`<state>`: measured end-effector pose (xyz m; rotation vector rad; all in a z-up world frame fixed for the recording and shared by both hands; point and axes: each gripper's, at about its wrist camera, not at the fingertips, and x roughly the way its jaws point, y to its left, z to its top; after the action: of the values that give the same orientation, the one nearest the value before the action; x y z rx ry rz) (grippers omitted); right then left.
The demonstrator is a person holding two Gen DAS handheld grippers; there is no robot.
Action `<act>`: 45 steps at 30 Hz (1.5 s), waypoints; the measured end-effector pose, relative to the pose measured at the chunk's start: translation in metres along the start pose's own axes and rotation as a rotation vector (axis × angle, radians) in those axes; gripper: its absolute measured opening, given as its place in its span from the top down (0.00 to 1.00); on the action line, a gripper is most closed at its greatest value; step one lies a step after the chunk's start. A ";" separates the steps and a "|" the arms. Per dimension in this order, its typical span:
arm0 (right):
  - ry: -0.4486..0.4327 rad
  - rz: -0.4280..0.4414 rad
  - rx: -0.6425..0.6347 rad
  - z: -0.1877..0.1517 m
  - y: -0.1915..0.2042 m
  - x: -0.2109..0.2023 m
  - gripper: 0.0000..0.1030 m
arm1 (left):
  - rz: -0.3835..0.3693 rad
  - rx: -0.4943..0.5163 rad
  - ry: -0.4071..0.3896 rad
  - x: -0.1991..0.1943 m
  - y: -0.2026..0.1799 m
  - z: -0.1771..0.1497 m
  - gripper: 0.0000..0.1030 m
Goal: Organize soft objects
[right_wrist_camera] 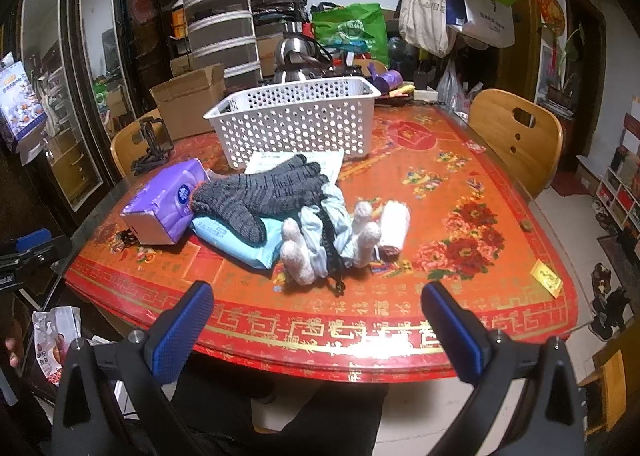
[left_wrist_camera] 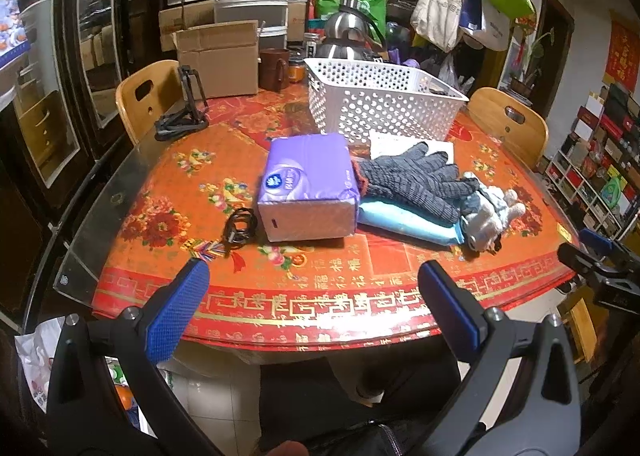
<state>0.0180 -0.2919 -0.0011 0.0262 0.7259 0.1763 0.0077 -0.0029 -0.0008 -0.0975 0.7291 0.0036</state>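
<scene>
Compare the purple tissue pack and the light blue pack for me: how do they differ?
The purple tissue pack is a thick block; the light blue pack is flat and thin. The tissue pack has nothing on it; the blue pack has the grey gloves on it. Both lie on the table, outside the white basket.

gloves point(left_wrist_camera: 412, 180) before basket point(left_wrist_camera: 384, 104), beside tissue pack point(left_wrist_camera: 308, 192)

Right gripper point(right_wrist_camera: 318, 320) wide apart, empty, hovering over near edge of red table point(right_wrist_camera: 460, 192). Grey gloves point(right_wrist_camera: 264, 192) lie on light blue pack point(right_wrist_camera: 240, 240), purple tissue pack point(right_wrist_camera: 168, 208) just left. Plush toy point(right_wrist_camera: 332, 236) beside them, white roll point(right_wrist_camera: 394, 226) touching it. White basket point(right_wrist_camera: 296, 116) behind.
</scene>
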 end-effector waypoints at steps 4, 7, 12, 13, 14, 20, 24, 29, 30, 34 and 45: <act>-0.022 0.012 0.008 0.002 -0.006 0.001 0.00 | 0.019 -0.007 -0.021 0.001 0.007 0.002 0.00; -0.054 0.040 0.042 0.008 -0.027 0.010 0.00 | 0.016 -0.031 -0.041 0.006 0.018 0.007 0.00; -0.021 -0.067 0.051 0.015 -0.059 0.049 0.00 | 0.051 -0.070 -0.068 0.030 0.049 0.015 0.00; -0.008 -0.063 0.056 0.016 -0.064 0.057 0.00 | 0.063 -0.079 -0.057 0.039 0.057 0.016 0.00; 0.007 -0.057 0.060 0.017 -0.068 0.064 0.00 | 0.066 -0.090 -0.041 0.048 0.064 0.017 0.00; 0.042 -0.042 0.112 0.027 -0.098 0.097 0.06 | 0.046 -0.172 0.020 0.089 0.117 0.020 0.00; 0.062 -0.027 0.152 0.034 -0.113 0.121 0.21 | 0.031 -0.172 0.020 0.107 0.137 0.022 0.00; 0.072 0.018 0.145 0.041 -0.114 0.138 0.38 | 0.002 -0.158 0.048 0.135 0.147 0.025 0.00; 0.075 0.026 0.147 0.041 -0.114 0.140 0.40 | -0.003 -0.154 0.053 0.141 0.149 0.025 0.00; 0.102 0.032 0.136 0.043 -0.111 0.150 0.46 | -0.023 -0.118 0.091 0.160 0.145 0.022 0.05; 0.131 0.061 0.091 0.041 -0.098 0.162 0.50 | -0.027 -0.001 0.136 0.187 0.121 0.010 0.32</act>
<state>0.1787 -0.3592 -0.0853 0.1250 0.8640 0.2044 0.1495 0.1129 -0.1287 -0.1094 0.8637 -0.0292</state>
